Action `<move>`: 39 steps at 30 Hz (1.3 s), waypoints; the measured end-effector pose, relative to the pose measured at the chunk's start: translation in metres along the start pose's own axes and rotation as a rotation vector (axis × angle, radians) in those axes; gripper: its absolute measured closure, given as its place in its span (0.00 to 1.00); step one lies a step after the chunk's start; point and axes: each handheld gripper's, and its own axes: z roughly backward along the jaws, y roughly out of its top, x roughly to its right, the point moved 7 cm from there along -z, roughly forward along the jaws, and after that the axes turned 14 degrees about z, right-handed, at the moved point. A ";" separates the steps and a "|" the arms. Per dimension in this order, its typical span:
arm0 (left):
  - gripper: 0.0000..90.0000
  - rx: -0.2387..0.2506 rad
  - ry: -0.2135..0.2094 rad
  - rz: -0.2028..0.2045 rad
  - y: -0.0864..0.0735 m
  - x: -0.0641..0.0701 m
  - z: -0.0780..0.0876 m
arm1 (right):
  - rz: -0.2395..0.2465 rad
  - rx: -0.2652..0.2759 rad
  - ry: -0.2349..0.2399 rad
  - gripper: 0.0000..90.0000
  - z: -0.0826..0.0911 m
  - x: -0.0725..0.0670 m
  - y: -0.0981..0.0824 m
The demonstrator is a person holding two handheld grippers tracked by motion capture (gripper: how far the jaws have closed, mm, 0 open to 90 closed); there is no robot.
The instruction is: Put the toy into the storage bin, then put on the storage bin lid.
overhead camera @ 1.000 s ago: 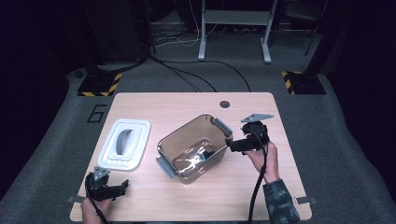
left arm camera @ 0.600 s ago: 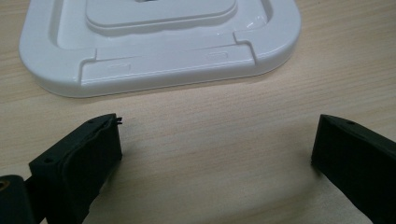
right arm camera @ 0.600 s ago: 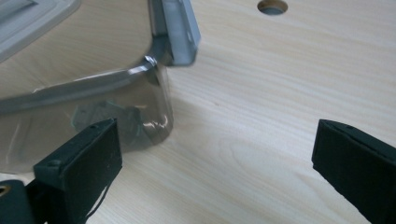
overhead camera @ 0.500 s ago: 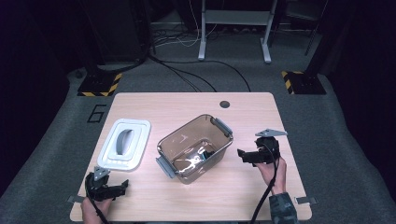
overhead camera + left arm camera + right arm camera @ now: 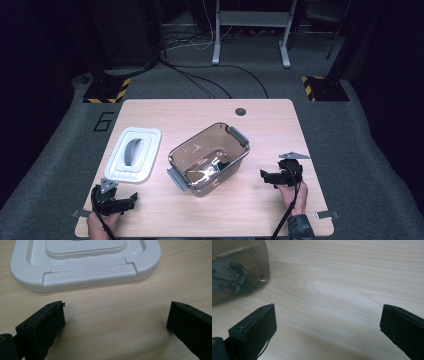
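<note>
With both grippers resting low near the table's [image 5: 260, 112] front edge, the work looks to be closing the clear brown box [image 5: 209, 157] that sits open at the middle of the table, something dark lying in its bottom. Its white lid [image 5: 134, 154] lies flat toward the left edge, handle side up, just beyond the left gripper [image 5: 131, 199], whose jaws stand wide apart with nothing between them. The right gripper [image 5: 263, 174] sits near the front right corner, jaws likewise spread and empty, pointing at the box's near wall. To do this well, I would judge the left gripper should take the lid by its near rim or raised handle, lift it level, and set it square over the box so the grey latches [image 5: 238, 135] at each end can catch; the right gripper could steady the box meanwhile. No brand or label can be read on box or lid; a "6" [image 5: 103, 121] is marked on the floor past the table's far left corner.
</note>
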 end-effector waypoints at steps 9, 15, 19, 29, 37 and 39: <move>0.01 -0.001 -0.001 0.000 0.000 0.000 0.000 | -0.003 -0.031 -0.071 0.00 -0.008 0.008 -0.019; 0.01 0.003 -0.003 0.006 0.000 0.000 0.000 | -0.001 -0.044 -0.090 0.00 -0.010 0.013 -0.030; 0.01 -0.012 -0.015 -0.006 0.000 0.000 0.000 | 0.028 -0.044 -0.123 0.00 -0.011 0.012 -0.032; 0.01 0.043 -0.059 0.001 0.014 0.003 0.013 | 0.057 -0.034 -0.127 0.00 -0.012 0.009 -0.032; 0.00 0.034 -0.075 -0.025 0.041 0.007 0.015 | 0.055 -0.032 -0.127 0.00 -0.012 0.009 -0.032; 0.00 0.038 -0.075 -0.027 0.047 0.007 0.013 | 0.057 -0.032 -0.126 0.00 -0.012 0.009 -0.032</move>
